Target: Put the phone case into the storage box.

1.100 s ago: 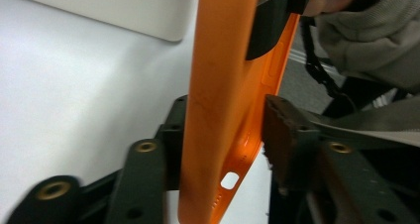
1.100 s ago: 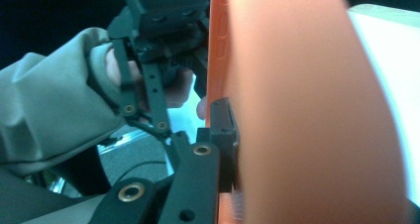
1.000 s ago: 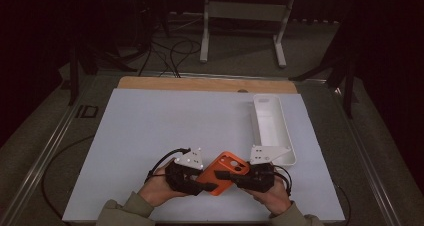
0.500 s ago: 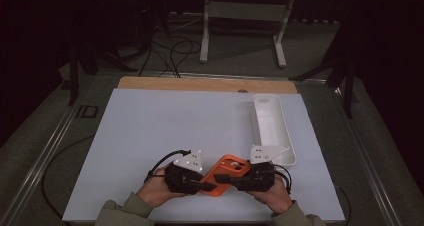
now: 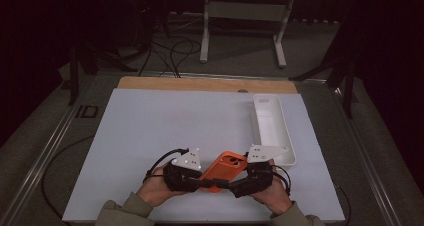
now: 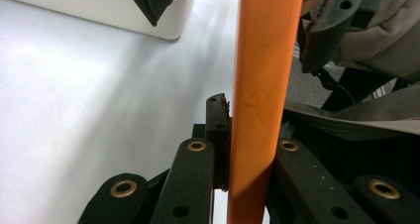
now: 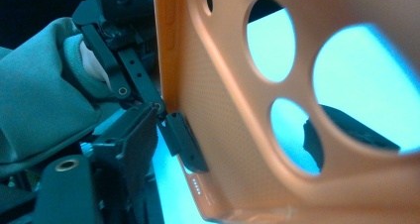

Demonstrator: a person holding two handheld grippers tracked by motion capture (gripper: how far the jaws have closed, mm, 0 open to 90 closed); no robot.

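One orange phone case [image 5: 224, 170] hangs tilted between the two grippers, just above the white sheet [image 5: 165, 131] near its front edge. The left gripper [image 5: 202, 182] is clamped tight on the case's edge; in the left gripper view the pads press both faces of the thin orange wall [image 6: 260, 110]. The right gripper [image 5: 235, 188] has just been spreading its jaws, which now stand wide with the case [image 7: 277, 110] between them, no longer pinched. A white tray [image 5: 272, 131] lies just beside the right hand [image 5: 272, 196]. The sheet covers a wooden tabletop [image 5: 200, 83]. Beyond it lie dark floor, loose cables [image 5: 175, 51] and a pale metal stand [image 5: 245, 16].
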